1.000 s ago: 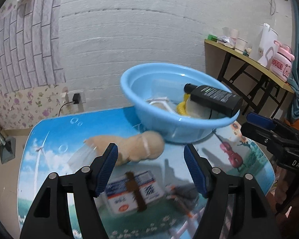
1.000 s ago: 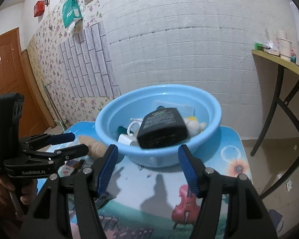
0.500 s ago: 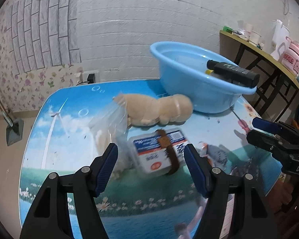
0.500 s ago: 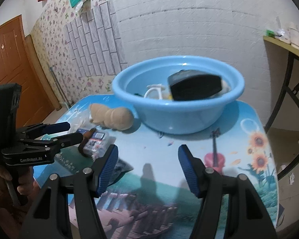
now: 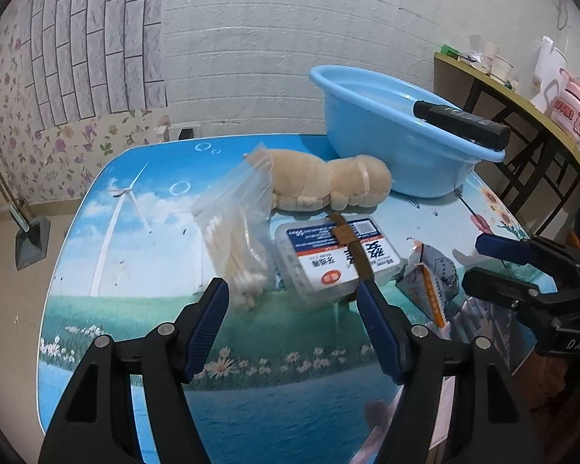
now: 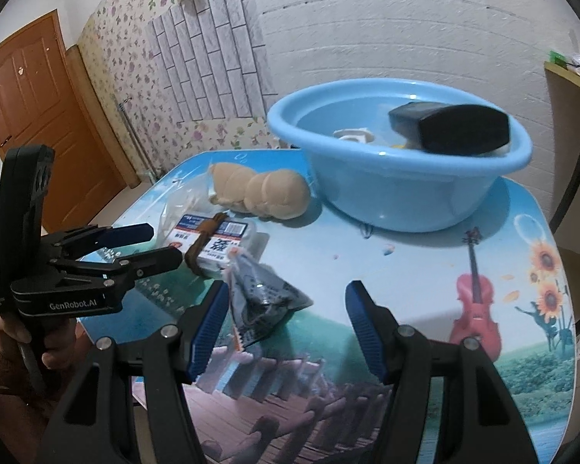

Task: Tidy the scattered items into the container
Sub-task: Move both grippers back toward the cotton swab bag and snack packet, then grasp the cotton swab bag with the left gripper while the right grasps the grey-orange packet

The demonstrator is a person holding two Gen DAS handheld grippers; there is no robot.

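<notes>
Two grippers, left (image 5: 292,303) and right (image 6: 286,311), held spread and empty at lower frame, box (image 5: 334,257), swab bag (image 5: 237,232), plush (image 5: 328,185) at centre, basin (image 5: 390,147) upper right.

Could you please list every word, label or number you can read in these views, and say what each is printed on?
"GenRobot.AI": on the body of the left hand-held gripper.
"DAS", cut off: on the body of the right hand-held gripper.
Clear plastic box: label print and barcode too blurred to read.
Dark packet: print too small.
Black bottle in the blue basin: unreadable.
</notes>
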